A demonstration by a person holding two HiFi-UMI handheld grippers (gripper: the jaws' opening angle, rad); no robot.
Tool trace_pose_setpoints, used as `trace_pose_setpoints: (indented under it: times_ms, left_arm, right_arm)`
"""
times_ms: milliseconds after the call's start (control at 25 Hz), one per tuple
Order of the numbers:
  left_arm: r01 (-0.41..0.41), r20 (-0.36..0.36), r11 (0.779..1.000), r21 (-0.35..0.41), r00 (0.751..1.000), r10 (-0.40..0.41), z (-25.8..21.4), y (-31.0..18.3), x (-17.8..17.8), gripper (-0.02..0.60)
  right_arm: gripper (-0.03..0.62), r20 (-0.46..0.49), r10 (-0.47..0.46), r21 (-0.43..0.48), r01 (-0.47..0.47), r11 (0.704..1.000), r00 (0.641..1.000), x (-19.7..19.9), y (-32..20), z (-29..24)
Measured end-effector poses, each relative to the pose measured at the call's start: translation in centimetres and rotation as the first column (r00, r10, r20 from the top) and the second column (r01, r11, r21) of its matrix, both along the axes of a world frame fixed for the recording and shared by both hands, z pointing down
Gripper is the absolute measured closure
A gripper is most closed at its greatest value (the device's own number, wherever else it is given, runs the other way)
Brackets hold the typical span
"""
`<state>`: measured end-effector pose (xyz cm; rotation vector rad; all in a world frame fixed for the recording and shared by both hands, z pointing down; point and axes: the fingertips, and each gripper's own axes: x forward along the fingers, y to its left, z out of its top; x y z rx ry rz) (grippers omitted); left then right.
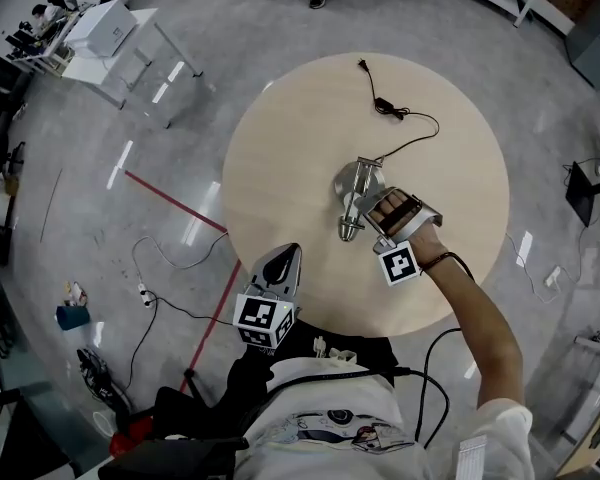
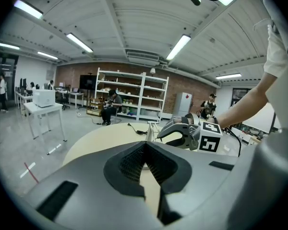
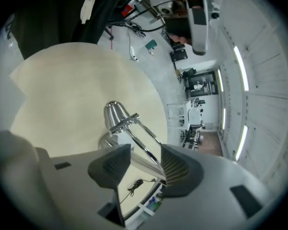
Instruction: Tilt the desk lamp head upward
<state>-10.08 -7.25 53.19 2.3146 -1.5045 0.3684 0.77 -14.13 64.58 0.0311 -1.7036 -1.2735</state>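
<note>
- Desk lamp (image 1: 355, 193) is standing slightly right of the table (image 1: 280, 148) centre. Its cord (image 1: 415, 118) is trailing off to the far edge.
- Lamp head (image 1: 349, 226) is drooping low, nose pointing at the near edge. The thin lamp arm (image 3: 144, 135) is running back from it.
- Right gripper (image 1: 378, 211) is hanging over the lamp from the near right edge, jaws standing well apart. The lamp arm is passing between them, close against one pad; no clamp yet. The head is lying just beyond the tips, along the gripper's own line.
- Left gripper (image 1: 285, 256) is idling at the near edge, tips meeting, holding nothing.
- Right is much nearer; looks like its job to lift.
</note>
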Motion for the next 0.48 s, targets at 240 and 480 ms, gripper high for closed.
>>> trace_pose_setpoints:
  times_ms: [240, 480]
  left_arm:
    - [0.015, 0.004, 1.000, -0.010, 1.000, -0.015, 0.2, 0.1, -0.5, 0.589]
    - [0.011, 0.007, 1.000, -0.012, 1.000, -0.011, 0.4, 0.3, -0.4, 0.589]
  right_arm:
    - [0.416, -0.023, -0.057, 0.143, 0.059, 0.988, 0.998, -0.7, -1.1, -0.4]
    - [0.416, -0.008, -0.056, 0.109, 0.056, 0.992, 0.998, -0.8, -0.7, 0.1]
